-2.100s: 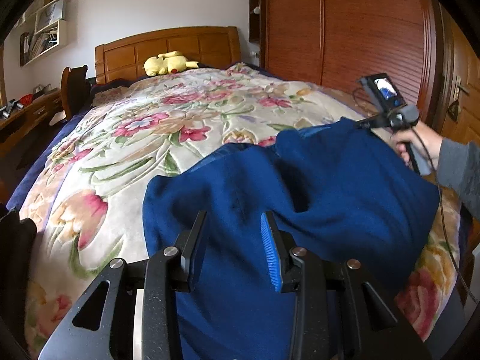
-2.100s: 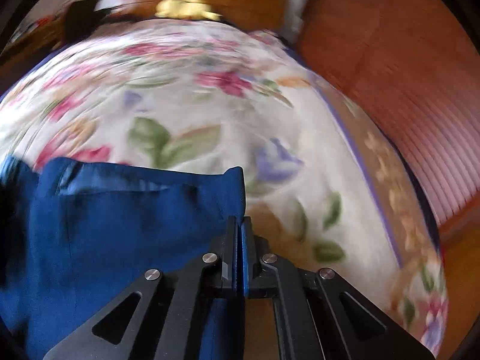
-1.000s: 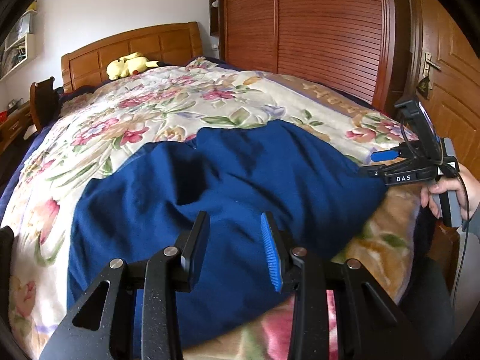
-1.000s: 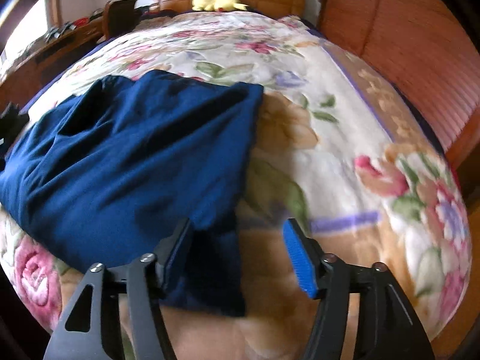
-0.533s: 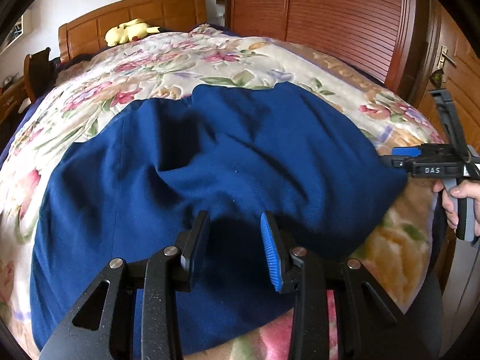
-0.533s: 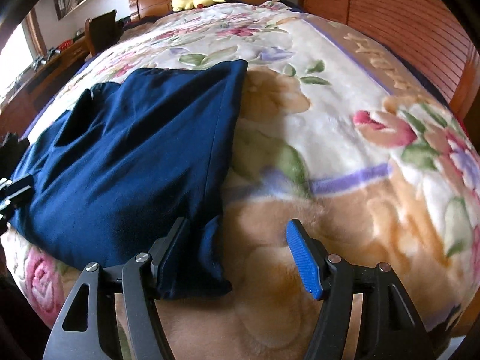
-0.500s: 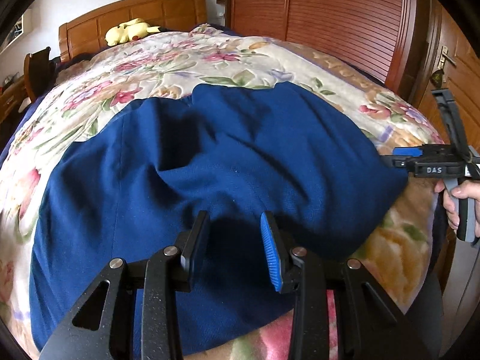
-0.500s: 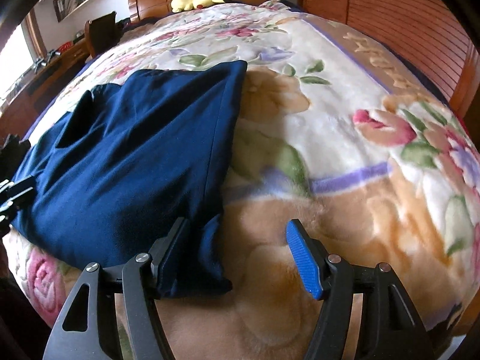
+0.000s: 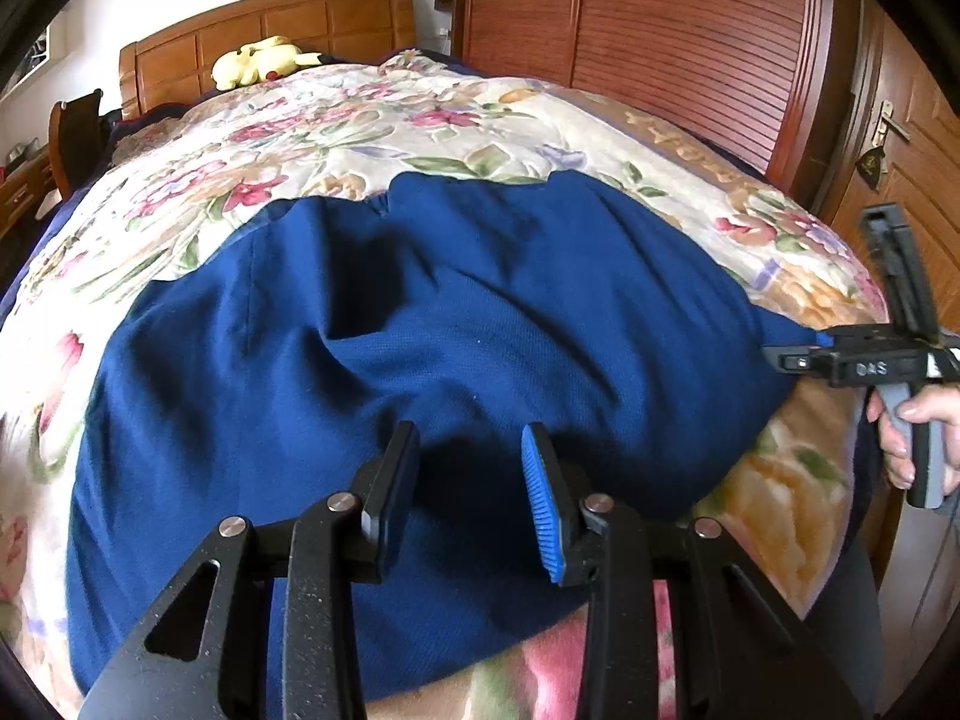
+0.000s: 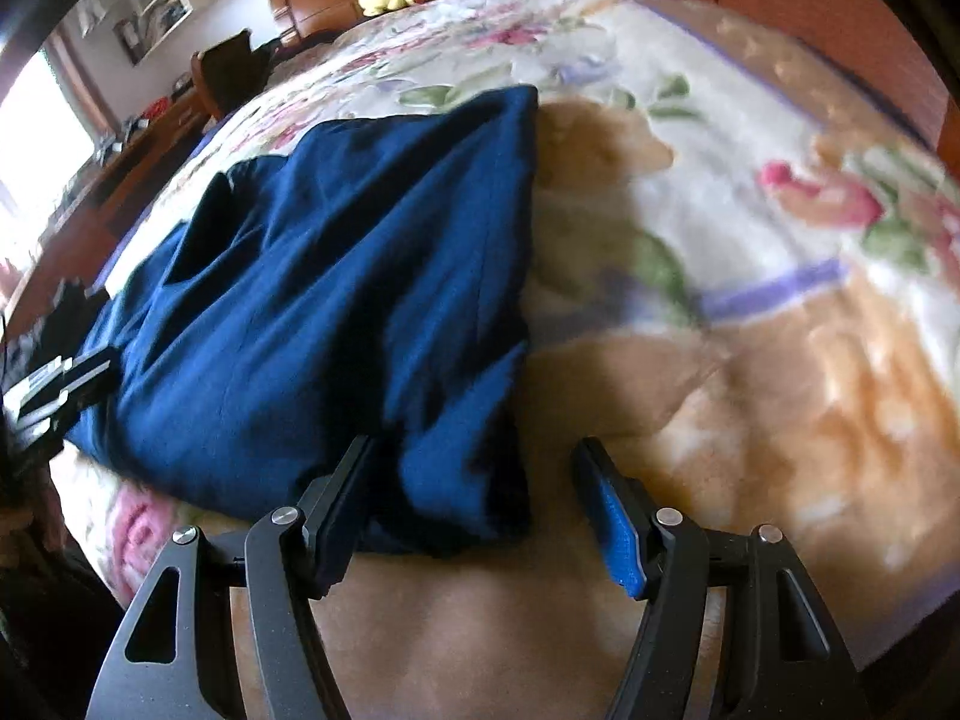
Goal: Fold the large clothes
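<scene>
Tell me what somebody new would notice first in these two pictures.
A big dark blue garment lies spread and rumpled over the near end of a floral bedspread. The left claw hovers open over its near edge, and the right claw stands open around its corner. Far off, a yellow plush toy rests against the wooden headboard.

In front of me a cream blanket printed with pink flowers and green leaves (image 9: 372, 138) covers the whole bed, edge to edge. At the far end stands a panelled headboard of orange-brown wood (image 9: 270, 24), and a yellow plush toy (image 9: 258, 63) lies along that far edge just below it. Along the bed's right edge runs a slatted reddish-brown wooden wardrobe (image 9: 660, 36), and beyond its corner a wooden door with a metal lever handle (image 9: 888, 123). By the bed's far left corner I see a dark wooden chair (image 9: 75, 135).
</scene>
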`<state>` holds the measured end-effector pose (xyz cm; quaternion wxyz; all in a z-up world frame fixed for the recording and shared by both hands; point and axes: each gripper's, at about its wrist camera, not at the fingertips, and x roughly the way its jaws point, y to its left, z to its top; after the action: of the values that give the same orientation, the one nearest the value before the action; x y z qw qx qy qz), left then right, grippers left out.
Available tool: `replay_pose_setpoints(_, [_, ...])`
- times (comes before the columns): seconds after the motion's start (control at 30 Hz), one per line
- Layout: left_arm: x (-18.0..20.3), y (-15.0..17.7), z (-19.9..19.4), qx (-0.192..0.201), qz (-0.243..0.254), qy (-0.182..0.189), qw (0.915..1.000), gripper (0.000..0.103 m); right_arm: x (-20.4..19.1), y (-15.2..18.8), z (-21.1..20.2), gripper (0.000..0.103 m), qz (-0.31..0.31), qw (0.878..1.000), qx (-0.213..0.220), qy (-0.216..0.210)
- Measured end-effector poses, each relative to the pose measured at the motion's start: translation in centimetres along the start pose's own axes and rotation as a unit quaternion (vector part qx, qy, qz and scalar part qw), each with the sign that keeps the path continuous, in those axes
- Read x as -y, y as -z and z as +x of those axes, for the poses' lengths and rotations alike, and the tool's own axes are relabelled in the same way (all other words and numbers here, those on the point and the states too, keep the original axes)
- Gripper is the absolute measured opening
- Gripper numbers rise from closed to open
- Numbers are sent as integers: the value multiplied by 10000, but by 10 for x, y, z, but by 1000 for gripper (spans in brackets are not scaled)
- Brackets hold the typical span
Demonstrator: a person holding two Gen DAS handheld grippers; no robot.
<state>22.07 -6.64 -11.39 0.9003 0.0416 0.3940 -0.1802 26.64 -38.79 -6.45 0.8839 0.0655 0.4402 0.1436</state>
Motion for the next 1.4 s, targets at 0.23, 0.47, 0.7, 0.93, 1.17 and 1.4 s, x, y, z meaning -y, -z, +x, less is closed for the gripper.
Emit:
replay_pose_setpoints(0.23, [-23, 6, -31, 203, -56, -137, 9997, 36, -15, 2, -5, 24, -334, 9993, 84, -136])
replay_pose_setpoints(0.47, [-70, 17, -70, 457, -474, -289, 9974, 36, -47, -12, -31, 15, -442, 9965, 701, -97])
replay_pose_setpoints(0.7, [-107, 30, -112, 818, -681, -504, 9930, 36, -133, -43, -56, 14, -1076, 9845, 1307, -454])
replay_pose_setpoints(0.93, [-141, 49, -139, 1044, -876, -835, 9871, 36, -259, -47, -41, 14, -1980, 9623, 1432, -1193])
replay_pose_setpoints(1.17, [-173, 62, -150, 1085, -1212, -968, 9819, 36, -332, -33, 0, 18, -2412, 9489, 777, -1881])
replay_pose_setpoints(1.4, [-175, 64, -151, 1132, -1243, -927, 9814, 36, -329, -35, 11, 42, -2393, 9535, 590, -1737])
